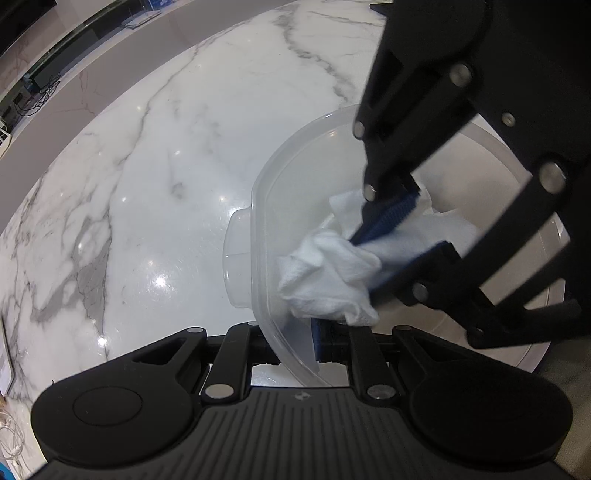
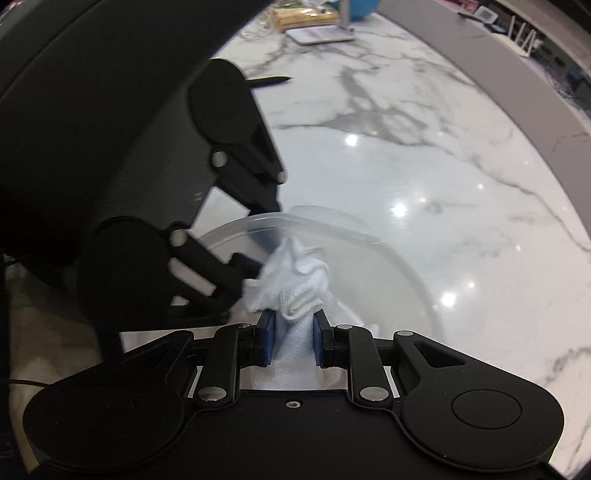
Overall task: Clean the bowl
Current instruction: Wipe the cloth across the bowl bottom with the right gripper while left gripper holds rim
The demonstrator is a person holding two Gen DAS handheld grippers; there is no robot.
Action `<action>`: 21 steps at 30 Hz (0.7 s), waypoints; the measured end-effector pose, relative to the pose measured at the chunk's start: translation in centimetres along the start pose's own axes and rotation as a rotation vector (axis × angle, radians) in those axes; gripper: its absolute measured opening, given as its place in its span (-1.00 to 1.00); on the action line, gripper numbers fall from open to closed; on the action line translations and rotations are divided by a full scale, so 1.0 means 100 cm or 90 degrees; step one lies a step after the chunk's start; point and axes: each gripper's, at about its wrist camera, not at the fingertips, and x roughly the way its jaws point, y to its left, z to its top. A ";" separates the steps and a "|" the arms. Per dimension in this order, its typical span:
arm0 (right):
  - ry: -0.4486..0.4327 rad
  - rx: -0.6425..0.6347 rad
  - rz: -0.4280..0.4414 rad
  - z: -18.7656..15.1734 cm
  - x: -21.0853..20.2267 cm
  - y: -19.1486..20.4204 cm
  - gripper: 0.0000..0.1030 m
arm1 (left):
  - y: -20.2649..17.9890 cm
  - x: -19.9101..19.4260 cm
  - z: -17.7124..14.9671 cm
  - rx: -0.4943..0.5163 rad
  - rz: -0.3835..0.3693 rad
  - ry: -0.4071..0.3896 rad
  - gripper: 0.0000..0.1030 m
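Note:
A clear plastic bowl (image 1: 266,206) is tipped on its side above the marble table, its opening facing right in the left wrist view. My left gripper (image 1: 291,344) is shut on the bowl's rim at the bottom edge, one blue pad inside the wall. My right gripper (image 1: 399,242) reaches in from the upper right, shut on a crumpled white cloth (image 1: 325,275) that presses against the bowl's inner wall. In the right wrist view the right gripper (image 2: 292,341) pinches the cloth (image 2: 295,280) inside the bowl (image 2: 391,280), and the left gripper (image 2: 253,266) holds the rim at left.
The white marble table (image 1: 147,184) spreads left of and beyond the bowl. A black pen (image 2: 271,80) lies further back, and a white stand base (image 2: 319,35) and a woven box (image 2: 303,16) sit at the far edge. White cables (image 1: 9,435) lie at the lower left.

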 end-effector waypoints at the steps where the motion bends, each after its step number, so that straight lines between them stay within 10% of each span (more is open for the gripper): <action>1: 0.001 -0.002 0.009 -0.001 -0.002 0.002 -0.64 | 0.000 0.000 0.000 0.000 0.000 0.000 -0.76; 12: 0.079 -0.024 0.033 -0.011 0.001 0.019 -0.64 | 0.003 0.000 0.000 0.004 -0.001 0.000 -0.76; 21: 0.107 -0.010 -0.055 -0.011 0.001 0.016 -0.64 | 0.005 0.003 0.001 0.005 -0.002 0.001 -0.76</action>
